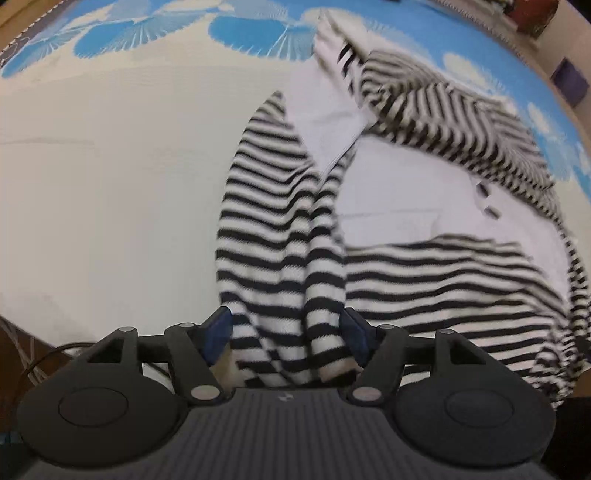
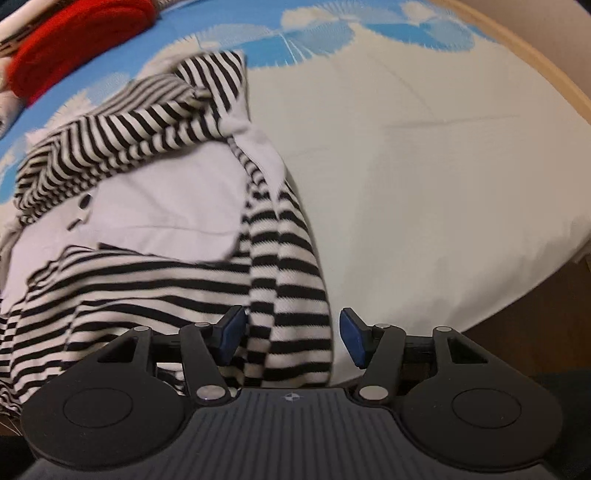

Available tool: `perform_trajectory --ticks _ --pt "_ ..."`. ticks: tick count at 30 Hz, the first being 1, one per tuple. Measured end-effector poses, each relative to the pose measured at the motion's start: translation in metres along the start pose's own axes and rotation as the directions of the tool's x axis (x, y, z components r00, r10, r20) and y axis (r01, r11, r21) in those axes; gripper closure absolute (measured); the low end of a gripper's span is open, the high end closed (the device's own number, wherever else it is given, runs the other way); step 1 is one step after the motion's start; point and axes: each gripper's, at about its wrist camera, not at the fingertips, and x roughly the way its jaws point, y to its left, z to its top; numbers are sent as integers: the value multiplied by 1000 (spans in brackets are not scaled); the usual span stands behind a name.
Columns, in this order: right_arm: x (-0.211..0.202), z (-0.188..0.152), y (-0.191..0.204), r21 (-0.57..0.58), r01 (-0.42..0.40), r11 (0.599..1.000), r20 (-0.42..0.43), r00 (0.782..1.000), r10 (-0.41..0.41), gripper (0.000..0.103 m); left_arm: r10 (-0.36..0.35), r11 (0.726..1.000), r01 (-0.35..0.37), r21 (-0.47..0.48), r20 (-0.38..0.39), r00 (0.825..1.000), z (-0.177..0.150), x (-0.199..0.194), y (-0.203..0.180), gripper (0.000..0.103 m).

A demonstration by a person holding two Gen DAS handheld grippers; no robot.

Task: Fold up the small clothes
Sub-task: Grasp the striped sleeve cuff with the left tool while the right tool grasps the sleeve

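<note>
A black-and-white striped garment with a white panel (image 1: 424, 221) lies rumpled on the white bed sheet (image 1: 110, 184). It also shows in the right wrist view (image 2: 155, 221). My left gripper (image 1: 286, 334) has its blue pads on both sides of a bunched striped edge (image 1: 280, 258), pressed against the cloth. My right gripper (image 2: 291, 336) holds another striped edge (image 2: 288, 295) between its pads; the left pad touches the cloth and a small gap shows at the right pad (image 2: 351, 338).
The sheet has a blue and white leaf pattern (image 1: 251, 33) at the far side. A red cloth item (image 2: 74, 40) lies at the far left in the right wrist view. The bed's wooden edge (image 2: 546, 74) curves at the right, with floor (image 2: 517, 332) below.
</note>
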Motion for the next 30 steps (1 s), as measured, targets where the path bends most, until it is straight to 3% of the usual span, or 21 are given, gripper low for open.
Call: perform_trajectory --ticks 2,5,10,11,12,13,14,17,19,21,23,25,26,28,30 --pt "5 -2 -2 9 18 1000 -21 1000 -17 40 37 999 -37 -17 -36 999 -2 8 5 33" --pt "11 -4 -6 33 24 999 -50 999 -22 38 28 999 -31 -39 -68 997 -5 14 9 38" --pt "14 -6 0 -2 21 1000 -69 997 -21 42 -26 1000 26 15 -32 999 -10 5 3 93" --pt "13 -7 2 -18 16 1000 -66 998 -17 48 -38 999 38 17 -25 999 -11 3 2 93" --pt "11 -8 3 -30 0 1000 -55 999 -1 75 -38 999 38 16 -13 999 -14 1 0 94" --pt "8 -6 3 -33 -12 999 -37 999 11 95 -43 999 43 7 1 999 -15 -3 1 95" --pt "2 -4 1 -21 -22 1000 -9 1000 22 97 -54 998 55 -8 17 998 -15 -8 4 95" --pt "-28 6 -15 56 3 998 175 985 -12 97 -106 994 108 -23 78 991 -21 -28 7 95" --pt "-38 12 -21 77 22 997 234 971 -39 98 -107 994 107 5 90 990 -27 -35 4 95" --pt "-29 12 -21 66 38 997 177 983 -49 97 -66 998 64 23 60 996 -30 -30 2 94" --pt "-8 6 -17 36 40 999 37 998 -41 97 -25 999 25 29 19 1000 -30 -20 2 92" --pt "7 -1 -14 43 25 999 -60 998 -22 88 -6 1000 6 14 -11 1000 -26 -13 5 69" --pt "6 -2 -11 29 29 999 -60 998 -27 83 14 1000 -14 1 -13 1000 -24 -12 7 63" --pt "0 0 -6 4 42 999 -28 999 -42 56 19 1000 -19 -11 -14 1000 -19 -10 8 59" --pt "-1 -1 -4 4 37 999 -17 999 -37 53 -4 1000 3 -7 -20 1000 -18 -9 9 59"
